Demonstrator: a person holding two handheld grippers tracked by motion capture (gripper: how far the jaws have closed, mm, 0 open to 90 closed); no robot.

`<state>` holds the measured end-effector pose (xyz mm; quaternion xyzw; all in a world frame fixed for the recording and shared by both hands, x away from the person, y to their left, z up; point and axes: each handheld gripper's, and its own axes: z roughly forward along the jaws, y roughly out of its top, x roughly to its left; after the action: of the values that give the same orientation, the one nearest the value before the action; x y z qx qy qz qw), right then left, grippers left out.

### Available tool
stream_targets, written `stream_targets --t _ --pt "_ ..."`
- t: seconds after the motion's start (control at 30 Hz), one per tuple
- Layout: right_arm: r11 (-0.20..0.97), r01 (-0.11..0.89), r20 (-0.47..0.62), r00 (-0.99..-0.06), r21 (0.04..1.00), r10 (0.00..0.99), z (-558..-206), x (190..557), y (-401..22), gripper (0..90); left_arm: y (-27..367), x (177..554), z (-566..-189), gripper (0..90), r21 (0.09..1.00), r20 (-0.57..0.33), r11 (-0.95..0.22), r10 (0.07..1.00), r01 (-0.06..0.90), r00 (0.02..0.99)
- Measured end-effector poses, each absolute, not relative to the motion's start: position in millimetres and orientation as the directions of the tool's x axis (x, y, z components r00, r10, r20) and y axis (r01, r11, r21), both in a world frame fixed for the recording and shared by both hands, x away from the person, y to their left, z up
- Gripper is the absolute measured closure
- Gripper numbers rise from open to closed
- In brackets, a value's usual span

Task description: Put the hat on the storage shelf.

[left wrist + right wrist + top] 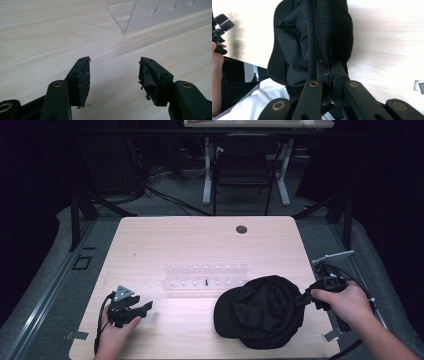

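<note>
A black cap (260, 312) lies near the table's front right, its brim toward the left. My right gripper (301, 298) is shut on the cap's right edge; in the right gripper view the jaws pinch the black fabric (329, 37) tightly at the gripper (331, 71). At the front left of the table my left gripper (145, 309) rests open and holds nothing. The left gripper view has its worn pads (85, 77) spread wide over bare wood, the gripper (114, 61) facing the corner of a clear acrylic rack (140, 15).
The clear acrylic rack (205, 277) with a row of pegs stands mid-table, just behind the cap. A round grommet (241, 229) sits near the wooden table's (175, 240) far edge. A chair (243, 167) and desk legs stand beyond the table.
</note>
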<state>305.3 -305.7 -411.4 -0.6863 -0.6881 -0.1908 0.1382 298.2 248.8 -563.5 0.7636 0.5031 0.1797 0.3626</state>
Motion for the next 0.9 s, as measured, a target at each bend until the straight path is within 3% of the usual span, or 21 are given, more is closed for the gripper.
stream_targets --t 0.9 --pt "-0.027 0.996 0.642 -0.03 0.08 0.766 -383 302 -296 88.0 249 298 -563 42.7 0.736 -0.091 -0.23 0.899 0.637 0.429"
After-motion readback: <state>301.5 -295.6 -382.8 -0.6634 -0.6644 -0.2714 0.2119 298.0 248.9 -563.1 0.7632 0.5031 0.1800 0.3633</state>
